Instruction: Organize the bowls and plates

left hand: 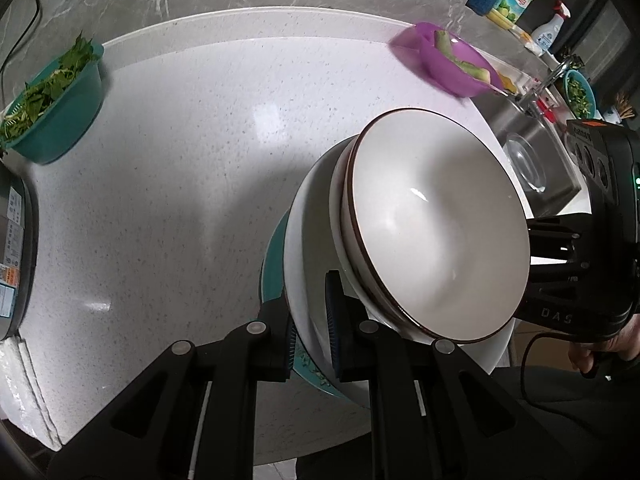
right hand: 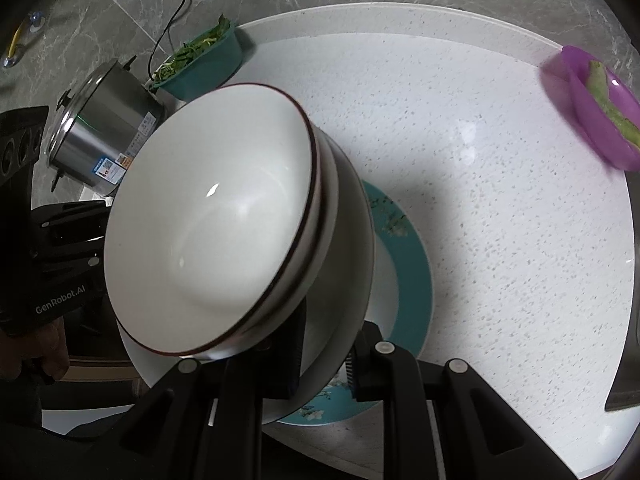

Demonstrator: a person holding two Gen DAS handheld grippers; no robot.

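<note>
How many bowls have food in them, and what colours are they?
Teal: 2, the near teal bowl and the far teal bowl, both holding greens
Purple: 1, the purple bowl holding a pale green strip
Total: 3

Brown-rimmed white bowls (left hand: 436, 224) nested — seemingly two — atop white plate (left hand: 308, 248), teal plate (right hand: 416, 280) beneath; stack tilted.

White bowls on a teal plate

You see the white bowl (left hand: 436, 220) rimmed dark brown, a teal plate (right hand: 416, 276) with flower sprigs, and a purple tub (left hand: 452, 60).
</note>
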